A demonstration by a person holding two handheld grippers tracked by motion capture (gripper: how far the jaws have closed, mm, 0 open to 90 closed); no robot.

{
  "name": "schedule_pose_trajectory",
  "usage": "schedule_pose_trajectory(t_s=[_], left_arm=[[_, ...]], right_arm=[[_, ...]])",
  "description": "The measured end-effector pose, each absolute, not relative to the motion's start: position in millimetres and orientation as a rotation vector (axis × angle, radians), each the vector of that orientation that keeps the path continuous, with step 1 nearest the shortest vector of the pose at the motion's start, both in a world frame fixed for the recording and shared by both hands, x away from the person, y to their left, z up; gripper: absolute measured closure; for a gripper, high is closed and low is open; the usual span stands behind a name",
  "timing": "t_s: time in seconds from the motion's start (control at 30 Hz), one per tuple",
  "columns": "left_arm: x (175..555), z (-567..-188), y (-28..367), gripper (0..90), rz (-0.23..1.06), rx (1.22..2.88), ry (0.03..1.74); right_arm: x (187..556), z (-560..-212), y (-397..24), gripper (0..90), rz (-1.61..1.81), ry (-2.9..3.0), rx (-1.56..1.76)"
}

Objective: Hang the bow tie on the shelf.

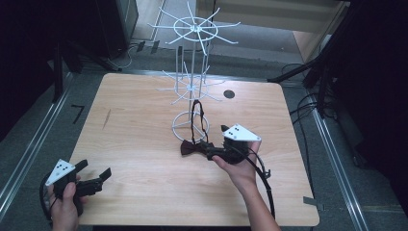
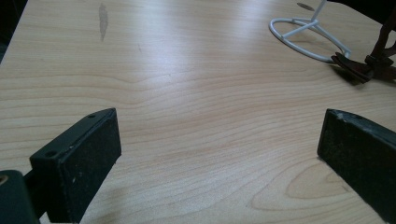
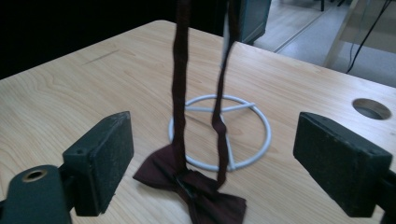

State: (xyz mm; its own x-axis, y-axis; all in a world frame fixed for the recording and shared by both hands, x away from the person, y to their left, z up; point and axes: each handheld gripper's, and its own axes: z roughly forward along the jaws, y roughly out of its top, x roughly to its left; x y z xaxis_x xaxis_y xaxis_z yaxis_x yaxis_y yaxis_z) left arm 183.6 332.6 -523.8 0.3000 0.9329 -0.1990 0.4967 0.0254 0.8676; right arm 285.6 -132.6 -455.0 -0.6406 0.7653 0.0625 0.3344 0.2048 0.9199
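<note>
Bow tie [image 1: 191, 147], dark maroon, lies on the wooden table [image 1: 139, 144] at the foot of the white wire display stand [image 1: 191, 86], its strap rising to a lower hook. From the high view my right gripper [image 1: 215, 150] sits just beside the bow, jaws apart and clamped on nothing, while my left gripper [image 1: 96, 177] rests near the table's front left corner, also spread and empty.

In the left gripper view, my two black pads [image 2: 88, 158] stand wide over bare wood; the stand's base ring [image 2: 306, 39] and the bow tie [image 2: 359, 67] lie well off toward the far right, so that side has plenty of open room.

In the right gripper view, the bow tie [image 3: 196, 189] sits between my parted pads [image 3: 105, 154] without touching either, overlapping the base ring [image 3: 219, 133], and both runs of the strap [image 3: 180, 74] hang straight up in front of me.

My worry is the strap: if I sweep forward or sideways I could catch it and drag the light stand over, or tug the loop off its hook. Drawing straight back toward my own edge looks the safest path.
</note>
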Motion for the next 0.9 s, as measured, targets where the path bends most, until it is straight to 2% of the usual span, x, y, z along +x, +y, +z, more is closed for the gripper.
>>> schedule_pose_trajectory(t_s=[0.03, 0.3, 0.9], left_arm=[[183.6, -523.8, 332.6, 0.2, 0.574, 1.611, 1.334], [183.1, -523.6, 331.9, 0.2, 0.585, 1.611, 1.336], [182.5, -523.3, 330.5, 0.1, 0.61, 1.612, 1.35]], right_arm=[[283.7, -455.1, -141.3, 7.7, 1.422, 2.069, 1.037], [274.5, -464.2, -180.9, 0.3, 1.436, 2.042, 1.111], [247.1, -497.2, -257.7, 0.0, 1.36, 1.954, 1.246]])
